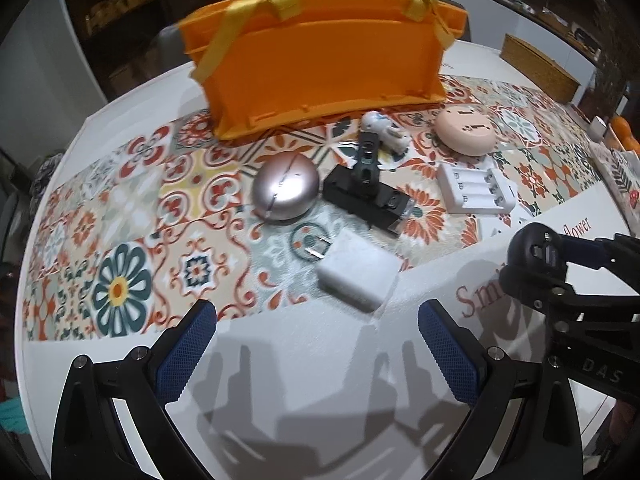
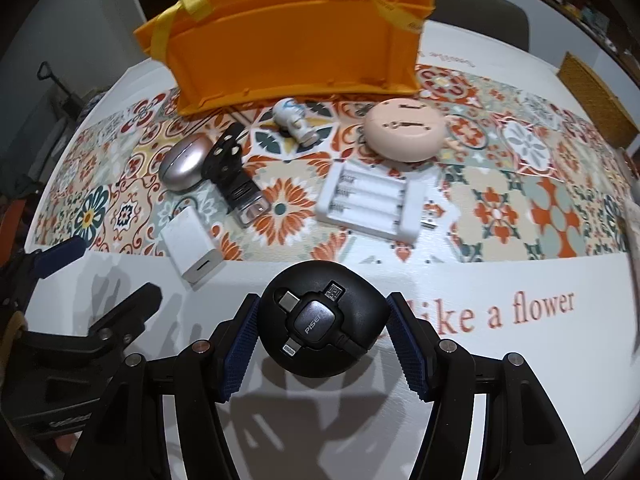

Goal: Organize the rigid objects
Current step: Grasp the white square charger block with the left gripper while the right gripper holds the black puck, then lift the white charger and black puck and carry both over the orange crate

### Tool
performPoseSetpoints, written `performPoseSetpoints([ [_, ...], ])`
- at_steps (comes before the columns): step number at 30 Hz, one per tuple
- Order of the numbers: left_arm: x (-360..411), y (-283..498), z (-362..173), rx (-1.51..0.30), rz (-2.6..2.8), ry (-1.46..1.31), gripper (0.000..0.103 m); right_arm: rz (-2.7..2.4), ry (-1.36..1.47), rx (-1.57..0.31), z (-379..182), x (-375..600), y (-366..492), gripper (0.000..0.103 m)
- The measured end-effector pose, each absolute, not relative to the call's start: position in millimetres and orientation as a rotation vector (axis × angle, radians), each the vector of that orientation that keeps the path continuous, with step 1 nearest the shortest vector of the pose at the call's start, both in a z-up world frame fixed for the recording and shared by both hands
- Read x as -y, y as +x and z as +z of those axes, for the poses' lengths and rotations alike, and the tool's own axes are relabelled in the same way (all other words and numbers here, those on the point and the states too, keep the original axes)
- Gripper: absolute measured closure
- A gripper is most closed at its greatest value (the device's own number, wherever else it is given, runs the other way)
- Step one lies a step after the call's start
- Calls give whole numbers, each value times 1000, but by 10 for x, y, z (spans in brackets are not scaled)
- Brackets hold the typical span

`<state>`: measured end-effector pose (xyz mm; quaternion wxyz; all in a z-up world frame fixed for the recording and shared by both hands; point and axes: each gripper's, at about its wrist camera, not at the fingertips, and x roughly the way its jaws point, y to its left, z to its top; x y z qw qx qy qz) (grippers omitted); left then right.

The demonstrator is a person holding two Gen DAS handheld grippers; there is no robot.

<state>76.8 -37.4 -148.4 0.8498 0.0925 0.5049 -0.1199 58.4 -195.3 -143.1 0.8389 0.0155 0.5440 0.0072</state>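
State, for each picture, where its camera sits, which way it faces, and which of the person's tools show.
Left wrist: sits on the left tool, open, facing downward at the orange bag; right tool at right.
Right wrist: sits on the right tool, gripping the black cable reel; left tool at left.
Shared: bag, white charger, battery holder.

The right gripper [image 2: 322, 332] points steeply down, its blue pads clamped on a round black cable reel [image 2: 324, 320], while the left gripper [image 1: 316, 356] hangs beside it with jaws spread wide and empty.

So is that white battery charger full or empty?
Full, as far as shows: the white battery charger has white cells lying side by side in its slots, with no empty slot visible.
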Motion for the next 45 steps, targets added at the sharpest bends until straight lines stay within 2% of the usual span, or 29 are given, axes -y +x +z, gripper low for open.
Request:
performPoseSetpoints([
  [12,548,923,-1706,-1066,-283,173,1,-80,75,-1171,-1485,2208,545,40],
  [15,590,983,-1753,-1081,-288,157,6,-92,70,-1180,-1516,2230,558,40],
  [18,629,1023,-1782,-1078,-282,157,6,-101,76,-1189,-1536,2254,580,40],
  [29,661,1069,-1841,-1070,-273,143,27,-98,66,-1201,-1573,2243,637,40],
  [34,638,1049,-1813,-1046,-288,129,45,-92,64,-1207,-1587,2221,643,40],
  [45,603,1023,-1757,-1044,-304,113,45,-74,55,-1190,-1541,2165,669,40],
])
